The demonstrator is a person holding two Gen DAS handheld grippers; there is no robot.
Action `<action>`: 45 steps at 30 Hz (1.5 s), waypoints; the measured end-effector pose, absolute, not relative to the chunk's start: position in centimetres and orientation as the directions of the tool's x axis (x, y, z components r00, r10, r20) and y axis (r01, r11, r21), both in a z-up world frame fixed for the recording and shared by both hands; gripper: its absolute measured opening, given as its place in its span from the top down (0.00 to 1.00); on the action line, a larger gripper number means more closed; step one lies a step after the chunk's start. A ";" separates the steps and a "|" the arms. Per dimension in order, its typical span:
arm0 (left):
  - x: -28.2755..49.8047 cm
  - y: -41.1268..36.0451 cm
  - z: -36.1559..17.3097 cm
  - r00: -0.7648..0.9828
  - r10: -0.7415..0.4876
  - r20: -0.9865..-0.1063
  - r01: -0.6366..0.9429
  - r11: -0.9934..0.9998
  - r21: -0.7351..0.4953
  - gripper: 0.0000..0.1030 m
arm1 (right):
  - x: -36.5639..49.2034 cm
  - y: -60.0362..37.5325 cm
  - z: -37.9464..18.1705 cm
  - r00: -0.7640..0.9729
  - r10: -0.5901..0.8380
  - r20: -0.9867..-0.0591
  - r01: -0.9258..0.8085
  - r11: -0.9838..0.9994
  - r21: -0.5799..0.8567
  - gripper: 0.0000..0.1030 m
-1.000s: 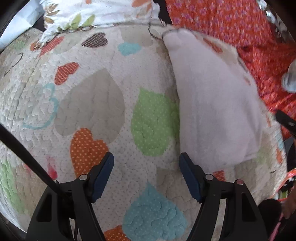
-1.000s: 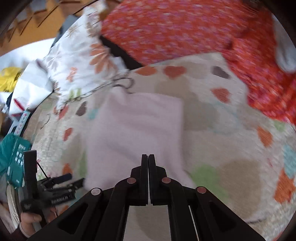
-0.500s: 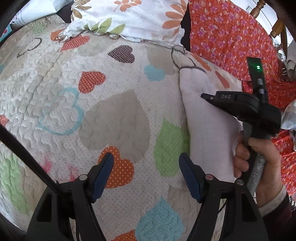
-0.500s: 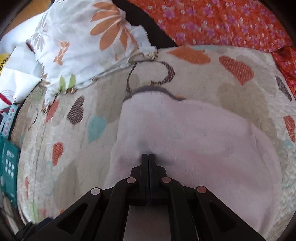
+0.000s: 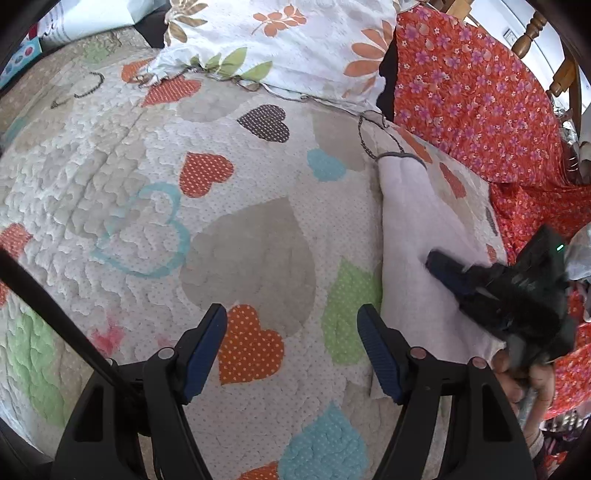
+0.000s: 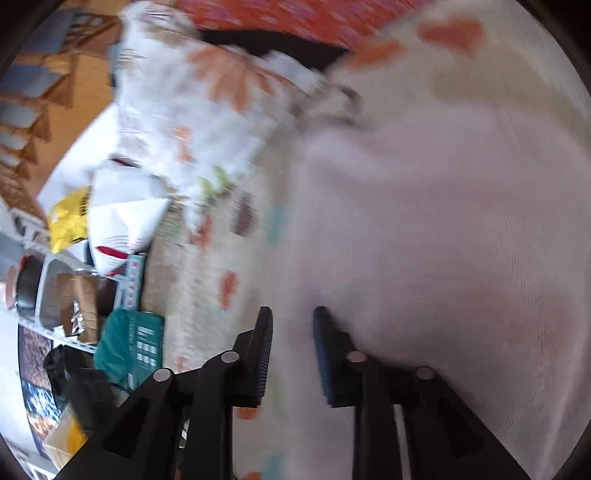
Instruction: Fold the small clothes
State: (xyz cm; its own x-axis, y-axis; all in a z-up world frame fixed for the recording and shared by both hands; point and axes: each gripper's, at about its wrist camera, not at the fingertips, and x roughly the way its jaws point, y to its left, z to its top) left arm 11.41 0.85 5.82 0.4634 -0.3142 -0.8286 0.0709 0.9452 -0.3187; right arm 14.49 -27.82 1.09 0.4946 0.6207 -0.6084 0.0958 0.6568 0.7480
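A small white garment (image 5: 406, 229) with a dark trimmed edge lies flat on the heart-patterned quilt (image 5: 240, 240), at the right of the left wrist view. My right gripper (image 5: 434, 258) rests its tip low on the garment's middle, with a hand (image 5: 524, 373) around its handle. In the blurred right wrist view the garment (image 6: 443, 221) fills the right half, and the right gripper (image 6: 291, 321) has its jaws a little apart over the garment's left edge. My left gripper (image 5: 291, 314) hangs open above bare quilt, left of the garment, with nothing between its fingers.
A floral pillow (image 5: 295, 44) lies along the quilt's far edge. A red flowered cloth (image 5: 480, 103) covers the far right, with a wooden chair (image 5: 532, 33) behind it. Beyond the quilt's left side are a teal box (image 6: 129, 343) and a yellow bag (image 6: 70, 218).
The right gripper came down onto the white garment, rolled to one side, and its jaws went from shut to slightly parted. The left gripper drifted a little and stayed open.
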 end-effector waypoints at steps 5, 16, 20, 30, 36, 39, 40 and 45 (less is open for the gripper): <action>11.3 1.0 5.9 0.477 -0.288 -0.830 0.069 0.954 -0.291 0.30 | 14.1 -29.1 1.9 0.509 0.663 -0.548 0.108 0.583 0.805 1.00; 11.2 1.3 5.6 0.472 -0.287 -0.833 0.069 0.955 -0.290 0.30 | 9.6 -26.8 -2.7 0.410 0.763 -0.500 0.077 0.517 0.852 1.00; 11.2 1.5 5.5 0.467 -0.295 -0.833 0.061 0.951 -0.303 0.30 | 7.3 -27.4 -2.9 0.377 0.777 -0.505 0.070 0.520 0.852 1.00; 10.5 0.0 5.4 0.491 -0.244 -0.836 0.104 0.970 -0.222 0.30 | 3.8 -29.5 2.5 0.433 0.655 -0.619 0.016 0.681 0.732 0.92; 10.5 -0.9 4.6 0.480 -0.223 -0.848 0.115 0.975 -0.191 0.30 | 7.0 -30.0 5.5 0.522 0.567 -0.637 0.011 0.742 0.670 0.92; 10.5 -0.9 4.4 0.475 -0.223 -0.851 0.111 0.975 -0.194 0.30 | 9.3 -29.5 6.0 0.538 0.590 -0.602 0.010 0.709 0.705 0.91; 10.6 -0.8 4.4 0.471 -0.228 -0.852 0.109 0.974 -0.200 0.30 | 10.3 -29.1 6.1 0.540 0.605 -0.585 0.008 0.692 0.722 0.91; 10.5 -1.1 4.8 0.451 -0.283 -0.847 0.137 0.959 -0.247 0.30 | 15.9 -27.5 3.8 0.538 0.589 -0.603 0.095 0.668 0.738 0.86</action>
State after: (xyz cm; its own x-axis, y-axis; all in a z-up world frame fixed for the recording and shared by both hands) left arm 10.55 -1.10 4.84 0.4509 -0.2828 -0.8466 0.1373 0.9592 -0.2473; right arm 15.91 -27.50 3.82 0.5382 0.5893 -0.6025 0.0945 0.6682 0.7380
